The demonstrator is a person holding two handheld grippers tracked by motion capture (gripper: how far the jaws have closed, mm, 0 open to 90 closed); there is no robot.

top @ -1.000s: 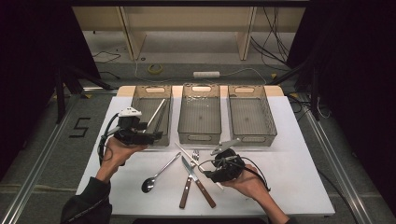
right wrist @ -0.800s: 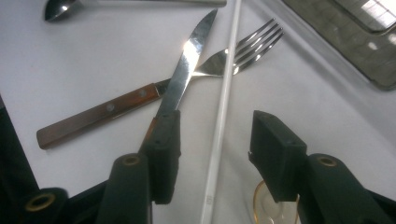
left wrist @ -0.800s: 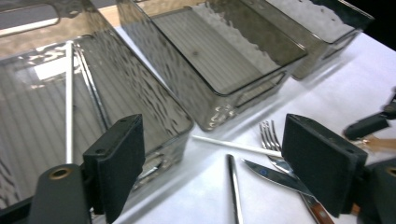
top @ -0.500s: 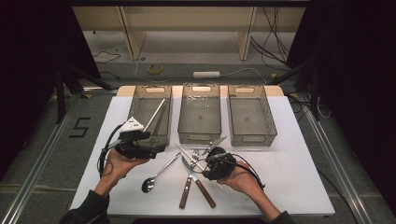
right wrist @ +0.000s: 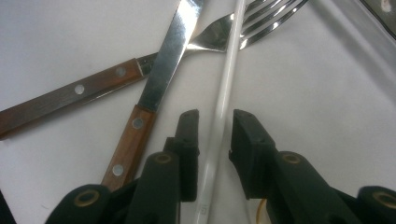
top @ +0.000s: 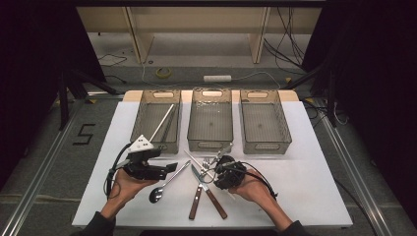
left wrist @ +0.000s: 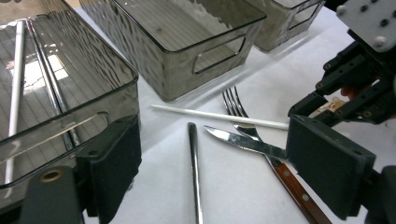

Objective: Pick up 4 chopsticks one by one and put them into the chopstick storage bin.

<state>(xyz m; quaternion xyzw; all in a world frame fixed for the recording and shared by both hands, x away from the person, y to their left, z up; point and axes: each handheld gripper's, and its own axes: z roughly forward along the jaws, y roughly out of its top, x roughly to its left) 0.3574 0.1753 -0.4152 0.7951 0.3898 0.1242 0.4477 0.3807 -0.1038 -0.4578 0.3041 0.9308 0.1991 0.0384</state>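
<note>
One white chopstick (right wrist: 223, 109) lies between right gripper (right wrist: 215, 122) jaws.

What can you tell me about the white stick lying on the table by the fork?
The white chopstick is thin, smooth and straight, plastic-looking. It lies flat on the white table, crossing over the fork beside the knife. The right hand-held gripper straddles its near end, jaws closing in on either side, with small gaps still visible.

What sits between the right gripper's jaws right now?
The white chopstick runs between the right gripper's closing jaws, seen in the right gripper view; pads not yet pressing.
</note>
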